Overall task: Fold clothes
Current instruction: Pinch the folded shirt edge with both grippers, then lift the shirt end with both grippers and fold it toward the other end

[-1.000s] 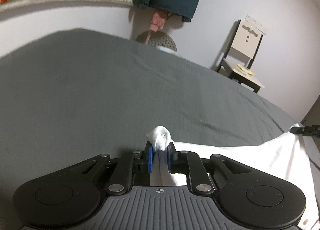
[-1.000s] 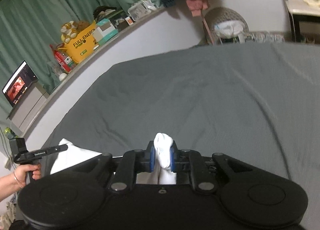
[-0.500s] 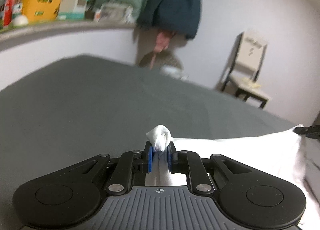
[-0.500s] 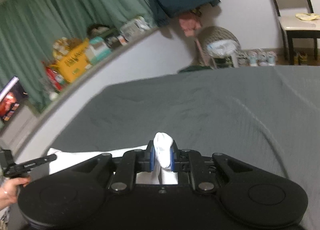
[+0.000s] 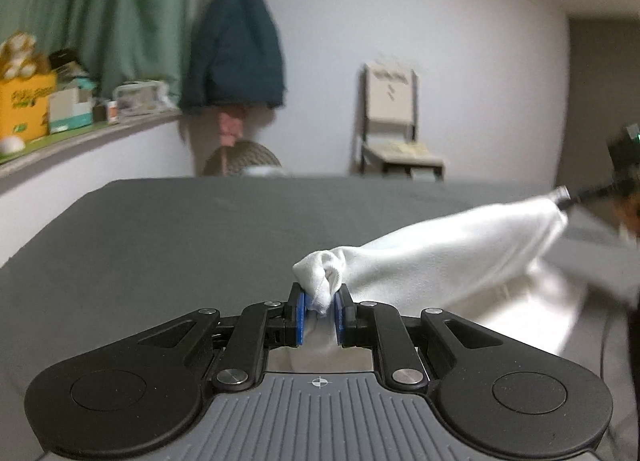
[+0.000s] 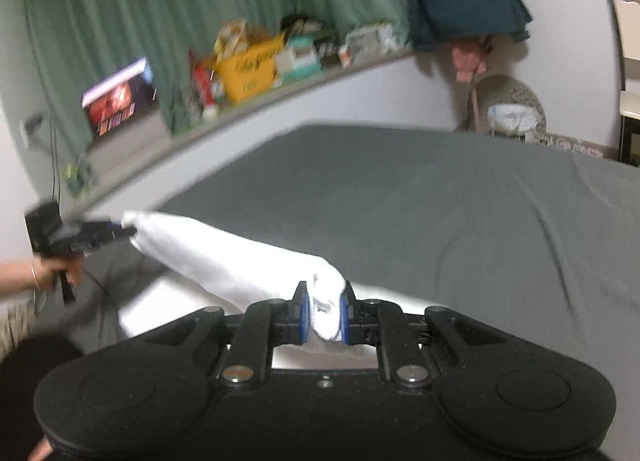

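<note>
The left gripper (image 5: 319,315) had its jaws clamped on a bunched corner of the white garment (image 5: 452,261), a knot of cloth bulging just above the blue pads (image 5: 299,317) in the lower middle of the left wrist view. From there the garment stretched up toward the right edge of the frame, lifted off the grey bed (image 5: 200,229), to where its far corner met the tip of the right gripper (image 5: 562,197), blurred at the far right.

In the right wrist view, the right gripper (image 6: 324,311) was likewise shut on a thick fold of the white garment (image 6: 224,257), the cloth filling the gap between its blue pads (image 6: 305,315). The fabric ran toward the left of the frame to the left gripper (image 6: 130,229), held by a hand (image 6: 66,267) at the left edge. Below this taut edge the rest of the garment hung down toward the grey bed (image 6: 460,213).

Behind the bed stood a ledge (image 6: 280,81) crowded with boxes, a green curtain (image 6: 180,17), a dark jacket (image 5: 234,53) hanging on the wall, and a chair (image 5: 394,121) in the upper right of the left wrist view.
</note>
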Motion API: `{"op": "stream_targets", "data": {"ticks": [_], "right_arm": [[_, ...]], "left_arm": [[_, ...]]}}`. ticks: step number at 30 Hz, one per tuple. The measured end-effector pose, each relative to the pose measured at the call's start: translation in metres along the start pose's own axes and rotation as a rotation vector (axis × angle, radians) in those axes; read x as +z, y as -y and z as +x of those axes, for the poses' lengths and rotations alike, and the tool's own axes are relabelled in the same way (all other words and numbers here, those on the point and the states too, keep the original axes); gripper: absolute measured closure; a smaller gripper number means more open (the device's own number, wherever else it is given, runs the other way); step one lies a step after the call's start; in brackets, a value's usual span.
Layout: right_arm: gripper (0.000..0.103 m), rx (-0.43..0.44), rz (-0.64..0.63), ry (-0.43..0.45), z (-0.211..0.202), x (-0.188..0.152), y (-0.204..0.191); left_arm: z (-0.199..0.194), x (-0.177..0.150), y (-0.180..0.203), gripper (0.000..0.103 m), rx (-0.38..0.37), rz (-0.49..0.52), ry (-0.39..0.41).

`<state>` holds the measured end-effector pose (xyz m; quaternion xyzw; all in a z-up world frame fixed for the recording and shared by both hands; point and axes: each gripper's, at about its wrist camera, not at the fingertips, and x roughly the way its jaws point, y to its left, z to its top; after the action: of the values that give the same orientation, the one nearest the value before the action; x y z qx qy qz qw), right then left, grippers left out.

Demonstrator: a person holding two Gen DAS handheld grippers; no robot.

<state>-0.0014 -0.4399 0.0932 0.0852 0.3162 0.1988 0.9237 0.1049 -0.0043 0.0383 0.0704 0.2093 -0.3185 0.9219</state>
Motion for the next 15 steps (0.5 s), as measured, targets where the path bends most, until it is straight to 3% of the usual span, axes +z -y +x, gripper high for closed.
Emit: {"op": "stream_targets", "data": {"ticks": [5, 9, 12, 14, 15], "right_arm": [[0.088, -0.045, -0.095, -0.159, 0.021, -0.023, -0.019], [0.084, -0.135, -0.289, -0.279, 0.035, -0.034, -0.047], [0.076, -0.2, -0.434, -0.321, 0.04, -0.042, -0.07], [0.059, -0.244, -0.505, -0.333, 0.041, -0.049, -0.079], [0.057, -0.266, -0.539, -0.335, 0.04, -0.052, -0.082]], "left_arm": [[-0.012, -0.021, 0.034, 0.088, 0.021, 0.14, -0.129], [-0.013, -0.029, 0.051, 0.082, 0.072, 0.274, -0.213], [-0.017, -0.028, 0.067, 0.077, 0.119, 0.378, -0.266], [-0.023, -0.027, 0.08, 0.076, 0.146, 0.432, -0.286], [-0.025, -0.027, 0.087, 0.075, 0.16, 0.461, -0.297]]}}
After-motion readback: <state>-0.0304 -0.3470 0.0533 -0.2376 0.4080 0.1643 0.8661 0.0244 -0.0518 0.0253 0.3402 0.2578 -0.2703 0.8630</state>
